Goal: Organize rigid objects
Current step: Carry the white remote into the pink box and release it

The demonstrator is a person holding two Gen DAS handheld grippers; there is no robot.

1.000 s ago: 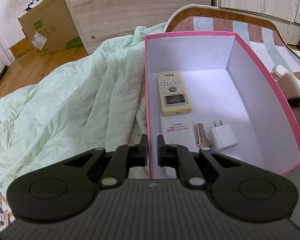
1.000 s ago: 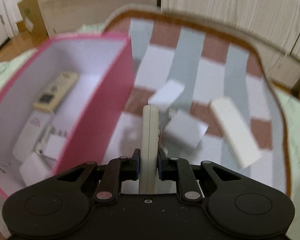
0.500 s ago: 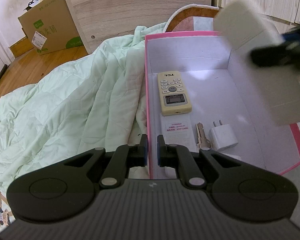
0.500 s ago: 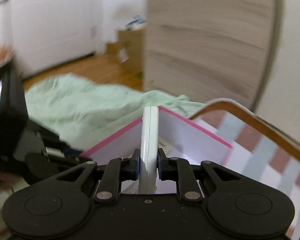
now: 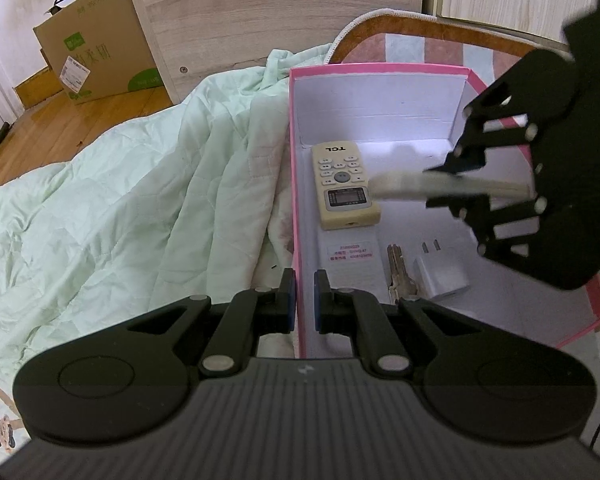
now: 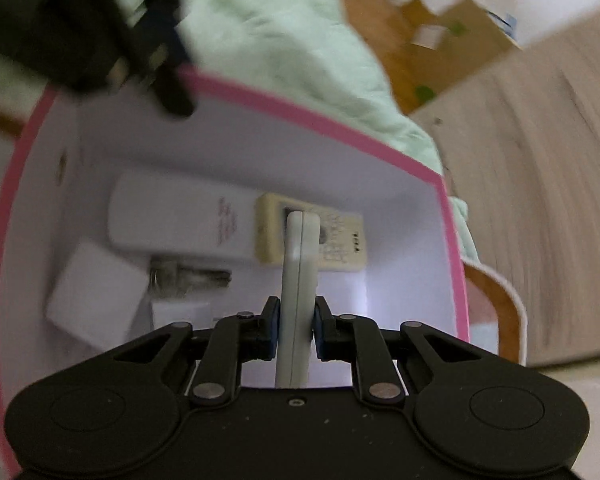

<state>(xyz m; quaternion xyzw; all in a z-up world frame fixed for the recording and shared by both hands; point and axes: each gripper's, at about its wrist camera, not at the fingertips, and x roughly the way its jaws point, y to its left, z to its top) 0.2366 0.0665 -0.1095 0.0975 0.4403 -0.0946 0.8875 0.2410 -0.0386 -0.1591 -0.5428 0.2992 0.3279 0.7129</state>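
Since a second ago, right gripper (image 6: pixel 296 326) has swung in from the patterned mat to over the pink-rimmed white cardboard box (image 5: pixel 380 67), rolled onto its side; left gripper (image 5: pixel 302 304) unmoved. Right jaws clamped on flat off-white slab-shaped device (image 6: pixel 298 280), held edge-on above the box interior, its tip over the cream TCL remote control (image 5: pixel 346 184) lying on the box floor. Left jaws nearly shut, pinching the box's near left wall. On the floor beside the remote: silver key (image 5: pixel 398 270), white plug adapter (image 5: pixel 440 270), long white case (image 6: pixel 180 220). Pale green quilted blanket (image 5: pixel 140 184) left of box.
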